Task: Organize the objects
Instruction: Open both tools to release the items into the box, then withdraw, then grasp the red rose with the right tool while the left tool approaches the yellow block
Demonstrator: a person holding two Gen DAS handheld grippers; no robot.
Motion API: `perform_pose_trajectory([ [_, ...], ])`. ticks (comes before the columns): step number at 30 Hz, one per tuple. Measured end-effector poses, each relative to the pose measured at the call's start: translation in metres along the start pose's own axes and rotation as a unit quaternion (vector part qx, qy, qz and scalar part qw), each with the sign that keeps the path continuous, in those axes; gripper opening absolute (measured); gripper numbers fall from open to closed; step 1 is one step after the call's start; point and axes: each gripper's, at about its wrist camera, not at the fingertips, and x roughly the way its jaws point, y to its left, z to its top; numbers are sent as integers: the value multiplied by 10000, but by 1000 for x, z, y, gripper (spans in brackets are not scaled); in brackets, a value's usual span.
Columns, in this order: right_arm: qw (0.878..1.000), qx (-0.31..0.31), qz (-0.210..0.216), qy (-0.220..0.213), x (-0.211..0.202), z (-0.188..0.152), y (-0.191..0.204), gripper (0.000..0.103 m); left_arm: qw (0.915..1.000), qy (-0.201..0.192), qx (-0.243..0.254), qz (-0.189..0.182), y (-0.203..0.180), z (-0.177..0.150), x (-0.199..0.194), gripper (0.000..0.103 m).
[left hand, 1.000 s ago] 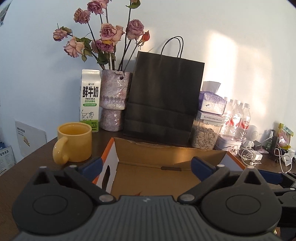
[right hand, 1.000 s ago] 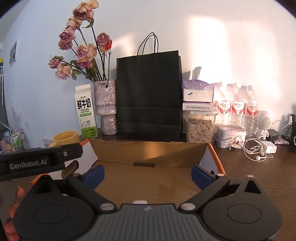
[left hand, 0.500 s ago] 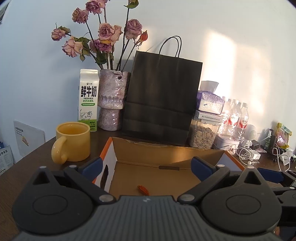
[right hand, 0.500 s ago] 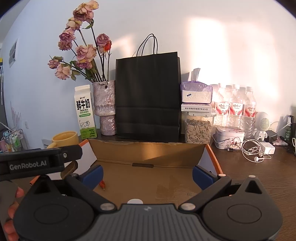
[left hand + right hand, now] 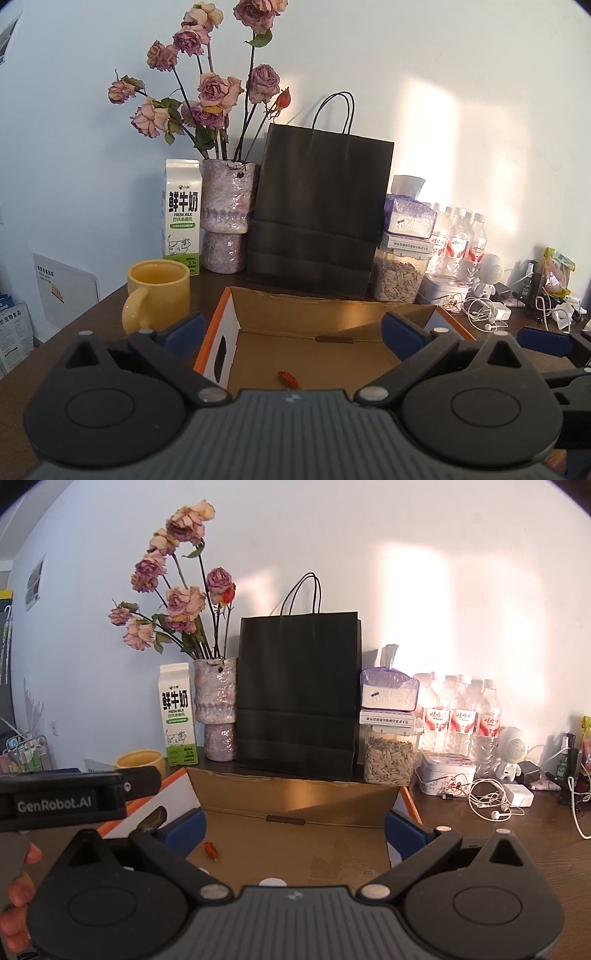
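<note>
An open cardboard box [image 5: 332,312] [image 5: 295,794] with orange-edged white sides lies on the dark wooden table in front of both grippers. On its floor lies a small red-orange item [image 5: 288,378] [image 5: 211,849], and a white round piece [image 5: 272,881] shows at the near edge in the right wrist view. My left gripper [image 5: 293,332] hangs open above the box's near side, nothing between its blue fingertips. My right gripper [image 5: 293,829] is likewise open and empty over the box. A yellow mug [image 5: 159,293] [image 5: 140,759] stands left of the box.
Along the wall stand a milk carton [image 5: 182,216], a vase of dried roses [image 5: 227,218], a black paper bag [image 5: 317,214], a seed jar with a tissue pack [image 5: 400,275], water bottles [image 5: 460,716], a tin [image 5: 447,777], earphones [image 5: 487,801] and chargers. A hand [image 5: 16,897] holds the left gripper.
Both grippers have risen and pulled back a little, so more of the box floor shows, bringing the red-orange item and the white piece into sight. Both stay open.
</note>
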Motion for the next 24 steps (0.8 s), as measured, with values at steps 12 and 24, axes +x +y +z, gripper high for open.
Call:
perform_pose_trajectory([
  [12,10000,39,-9,89,-53,-23,-7,103,9999,95,85,26,15,-10,-51,103],
  [24,9995,47,87,312,-112,-63,-15,103,9991,333,259,69,37,-41,-95,103],
])
